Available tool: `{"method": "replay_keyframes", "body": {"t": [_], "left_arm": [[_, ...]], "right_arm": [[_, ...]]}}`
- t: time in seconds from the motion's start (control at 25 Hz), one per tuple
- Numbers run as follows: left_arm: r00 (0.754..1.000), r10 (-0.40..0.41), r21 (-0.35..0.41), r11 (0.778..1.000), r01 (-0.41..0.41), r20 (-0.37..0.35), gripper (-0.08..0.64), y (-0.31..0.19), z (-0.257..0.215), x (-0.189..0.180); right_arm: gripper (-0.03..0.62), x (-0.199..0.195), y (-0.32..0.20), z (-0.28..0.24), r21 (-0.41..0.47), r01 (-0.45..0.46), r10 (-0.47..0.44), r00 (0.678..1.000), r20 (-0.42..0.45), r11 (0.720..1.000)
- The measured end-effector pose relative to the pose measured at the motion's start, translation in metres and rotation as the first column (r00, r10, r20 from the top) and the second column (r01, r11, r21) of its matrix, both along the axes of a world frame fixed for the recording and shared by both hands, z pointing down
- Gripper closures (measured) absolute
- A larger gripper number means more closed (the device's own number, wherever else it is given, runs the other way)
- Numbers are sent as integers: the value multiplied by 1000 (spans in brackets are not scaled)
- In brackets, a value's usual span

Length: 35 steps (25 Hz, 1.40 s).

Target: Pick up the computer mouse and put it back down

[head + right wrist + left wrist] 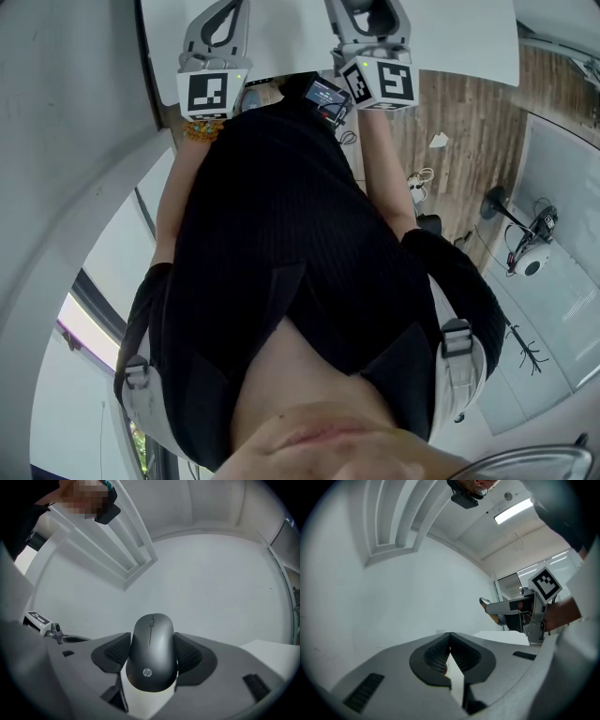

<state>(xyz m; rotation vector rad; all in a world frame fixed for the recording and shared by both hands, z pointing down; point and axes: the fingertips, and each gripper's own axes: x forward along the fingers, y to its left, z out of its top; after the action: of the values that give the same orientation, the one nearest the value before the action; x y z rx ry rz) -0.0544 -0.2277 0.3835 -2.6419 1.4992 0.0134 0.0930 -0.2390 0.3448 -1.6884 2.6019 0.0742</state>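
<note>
1. Person's black top (281,262) fills the head view, with both grippers held out ahead by the white table (469,37).
2. Right gripper (151,662): 2 pads pinch the grey computer mouse (152,648) by its sides, logo end nearest.
3. Mouse has only the pale wall (211,588) behind it.
4. Left gripper (450,644): tips pressed together, nothing between.

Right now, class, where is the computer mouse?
In the right gripper view, the dark grey computer mouse sits mid-frame, gripped on both sides by the jaws of the right gripper, its scroll wheel pointing away.
</note>
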Motion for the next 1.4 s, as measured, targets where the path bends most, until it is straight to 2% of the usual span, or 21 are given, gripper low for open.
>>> {"method": "replay_keyframes", "body": {"t": [0.44,0.56,0.88,1.12,1.4], "left_arm": [[1000,-13,-8,1000,13,1,546,-2,3,-3],[1000,-17,-13,1000,17,5,546,-2,5,-6],[999,-40,-12,999,40,9,546,0,5,-13],[998,-55,-12,998,55,8,546,-1,6,-17],[998,-65,-7,998,65,4,546,-1,6,-18]], "right_arm": [[314,3,-11,27,-77,-7,5,1000,-25,997],[314,1,-13,37,-93,-10,5,998,-59,996],[314,4,-22,70,-188,-21,7,997,-76,982],[314,8,-28,101,-280,-30,3,996,-94,959],[314,11,-36,141,-414,-42,15,997,-70,909]]}}
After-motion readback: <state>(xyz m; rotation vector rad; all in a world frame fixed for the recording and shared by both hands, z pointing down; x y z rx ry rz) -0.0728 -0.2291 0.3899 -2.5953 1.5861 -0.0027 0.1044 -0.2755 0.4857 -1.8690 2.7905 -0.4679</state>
